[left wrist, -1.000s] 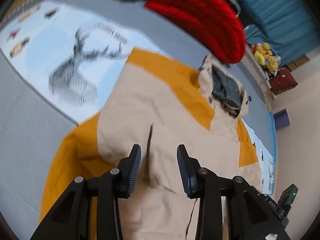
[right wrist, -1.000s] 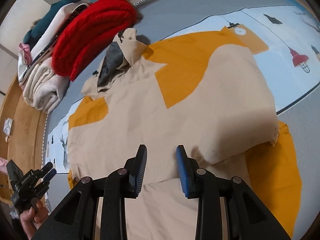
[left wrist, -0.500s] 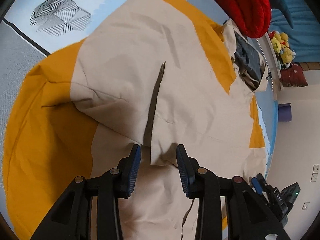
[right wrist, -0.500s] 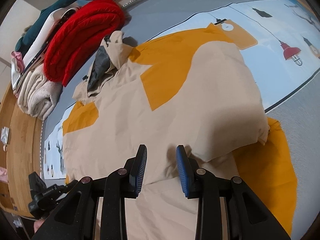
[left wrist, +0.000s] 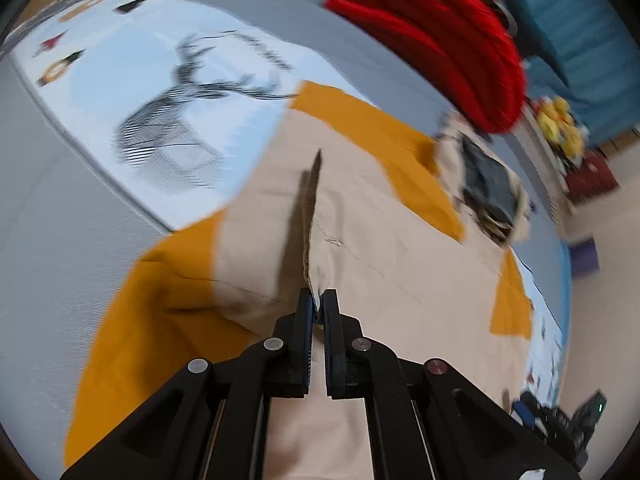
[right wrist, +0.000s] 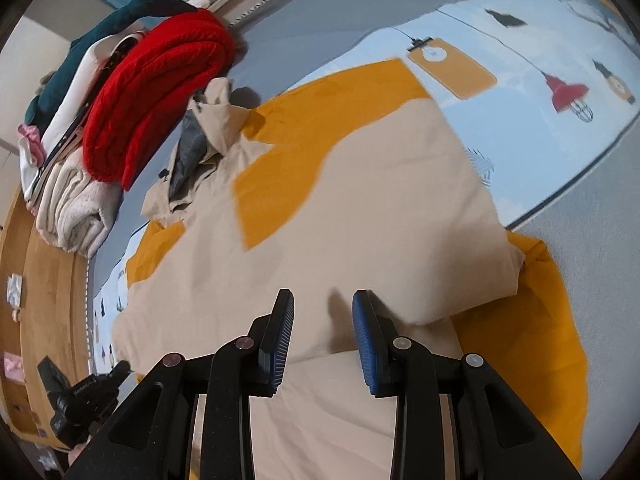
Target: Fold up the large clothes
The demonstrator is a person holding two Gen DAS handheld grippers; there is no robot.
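Note:
A large beige and orange jacket [left wrist: 380, 240] lies spread on a printed mat, its dark-lined hood [left wrist: 488, 184] toward the far side. My left gripper [left wrist: 319, 304] is shut on a beige front edge of the jacket, which rises as a ridge from the jaws. In the right wrist view the jacket [right wrist: 360, 208] lies partly folded. My right gripper [right wrist: 323, 320] is open just above its beige folded edge, holding nothing. The left gripper also shows at the lower left of the right wrist view [right wrist: 80, 400].
A red knitted garment [right wrist: 156, 92] lies on a pile of folded clothes [right wrist: 72, 208] beyond the hood. The mat [left wrist: 120, 120] with a deer print lies under the jacket. A wooden floor [right wrist: 40, 280] borders the mat. Yellow toys [left wrist: 560, 124] sit far right.
My left gripper has closed on the jacket's beige front edge and lifted it into a ridge. My right gripper stays open over the fold, having shifted slightly.

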